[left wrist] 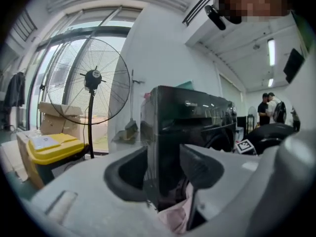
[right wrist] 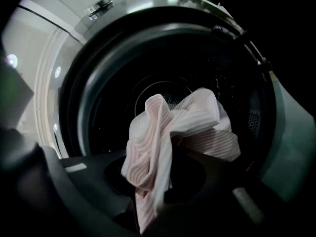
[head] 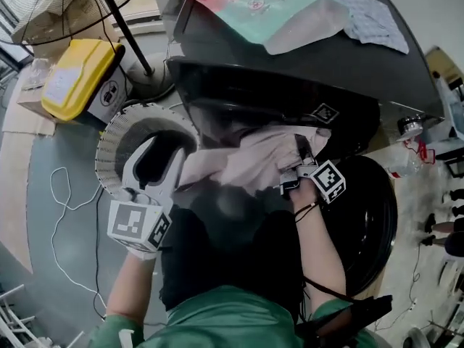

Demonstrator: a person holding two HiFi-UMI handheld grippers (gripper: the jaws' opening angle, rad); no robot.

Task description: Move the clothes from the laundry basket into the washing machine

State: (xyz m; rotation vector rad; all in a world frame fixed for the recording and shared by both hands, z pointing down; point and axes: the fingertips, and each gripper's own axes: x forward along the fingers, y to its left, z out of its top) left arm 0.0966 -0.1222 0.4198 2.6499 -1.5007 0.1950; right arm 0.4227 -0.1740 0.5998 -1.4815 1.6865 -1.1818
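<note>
1. The washing machine (head: 290, 71) fills the upper right of the head view, and its round door opening shows dark in the right gripper view. A small line of print on its front, seen in the left gripper view, is too small to read.
2. The laundry basket (head: 109, 147), white and ribbed, sits at centre left, just beside the machine.
3. The task's thing, a pink striped garment (head: 246, 162), stretches across the centre of the frame from the basket side to the door opening. Its bunched end is already at the drum mouth.
4. A pastel bag (head: 275, 9) lies on the machine's top at the upper edge. Its blue characters are cut off, so I cannot read them.
5. The right tool (head: 296, 167) is clamped on the bunched cloth. I judge it should carry the bunch deep past the door rim before letting go, so nothing hangs over the seal.
6. The left tool (head: 163, 158) has its jaws apart, with a fold lying low between them, seemingly unpinched. It should feed the trailing end inward and keep it off the floor.
7. The square black-and-white markers on both tools carry no words.
</note>
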